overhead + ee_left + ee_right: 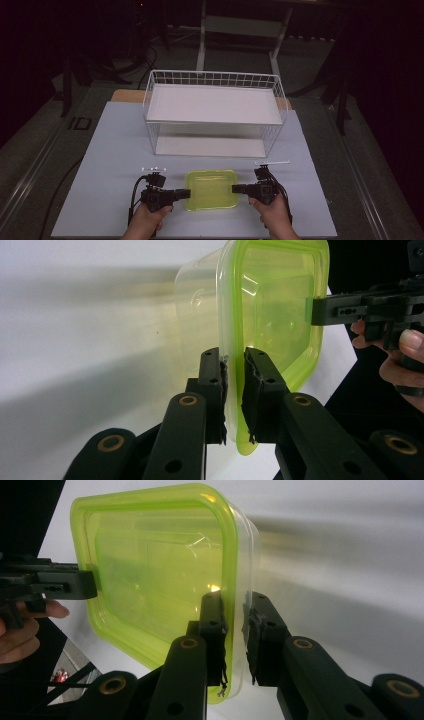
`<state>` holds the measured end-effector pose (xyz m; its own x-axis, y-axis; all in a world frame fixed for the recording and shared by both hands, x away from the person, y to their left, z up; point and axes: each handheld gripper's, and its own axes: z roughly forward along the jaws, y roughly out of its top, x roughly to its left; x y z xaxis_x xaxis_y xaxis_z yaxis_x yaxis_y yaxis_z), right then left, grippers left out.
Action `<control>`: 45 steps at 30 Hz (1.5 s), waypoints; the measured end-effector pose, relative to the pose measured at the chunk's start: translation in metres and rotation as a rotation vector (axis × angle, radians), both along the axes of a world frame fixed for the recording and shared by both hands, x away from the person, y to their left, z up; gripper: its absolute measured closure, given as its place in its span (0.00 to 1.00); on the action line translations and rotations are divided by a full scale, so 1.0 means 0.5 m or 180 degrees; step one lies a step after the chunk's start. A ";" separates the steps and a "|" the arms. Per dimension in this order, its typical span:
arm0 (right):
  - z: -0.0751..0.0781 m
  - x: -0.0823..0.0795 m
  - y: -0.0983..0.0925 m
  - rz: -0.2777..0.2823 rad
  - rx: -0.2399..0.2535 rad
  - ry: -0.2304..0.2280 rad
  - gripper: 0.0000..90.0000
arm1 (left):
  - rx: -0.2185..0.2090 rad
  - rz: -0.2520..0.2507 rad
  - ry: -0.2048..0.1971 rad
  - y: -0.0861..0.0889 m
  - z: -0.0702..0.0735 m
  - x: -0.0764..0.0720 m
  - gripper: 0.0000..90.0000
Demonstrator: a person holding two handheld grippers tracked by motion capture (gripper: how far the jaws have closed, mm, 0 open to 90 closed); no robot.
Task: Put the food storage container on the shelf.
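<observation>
The green-lidded container (212, 189) sits at the near edge of the pale surface (115, 150), midway between the person's two hands, its clear tub closed by a translucent lime lid. In the left gripper view the left gripper (232, 390) has its jaws brought together on the container's rim, pads pressing the lid's lip from both sides; from above, this gripper (186, 193) meets the container's left edge. The right gripper (235, 635) is likewise clamped on the opposite rim, the lip pinched between its pads, and from above it (235, 188) meets the container's right edge. So both grippers are nearly closed, each holding one side of the container

Beyond it, toward the far side of the surface, stands a white wire basket rack (215, 112) with an upper shelf and a lower level, well apart from the container

As a judgement: the grasp looks finished on both sides, while the lift is not yet begun, since the container appears to rest on the surface. What seems left is raising it level with both hands and carrying it toward the rack, if that is where it goes
</observation>
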<state>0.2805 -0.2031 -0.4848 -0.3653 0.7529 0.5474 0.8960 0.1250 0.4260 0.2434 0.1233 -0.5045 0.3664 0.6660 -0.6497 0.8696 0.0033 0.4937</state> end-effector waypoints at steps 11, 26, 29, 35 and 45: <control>0.019 0.000 -0.003 -0.0075 0.0033 -0.0174 0.88 | 0.0073 0.0004 -0.0175 -0.005 0.020 0.021 0.90; 0.061 0.031 -0.009 -0.0136 0.0042 -0.0406 0.88 | -0.0004 0.0065 -0.0438 -0.010 0.049 0.060 0.90; 0.064 0.042 -0.008 -0.0160 0.0036 -0.0441 0.88 | -0.0038 0.0070 -0.0449 -0.009 0.051 0.071 0.90; 0.070 0.062 -0.006 -0.0223 0.0030 -0.0520 0.88 | -0.0088 0.0115 -0.0500 -0.009 0.053 0.095 0.90; 0.047 0.102 0.000 -0.0316 -0.0064 -0.0531 0.88 | -0.0070 0.0203 -0.0513 -0.015 0.022 0.134 0.90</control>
<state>0.3314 -0.2032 -0.4614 -0.3731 0.7999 0.4700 0.8215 0.0494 0.5680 0.3102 0.1158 -0.4934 0.4243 0.6776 -0.6007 0.7769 0.0683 0.6259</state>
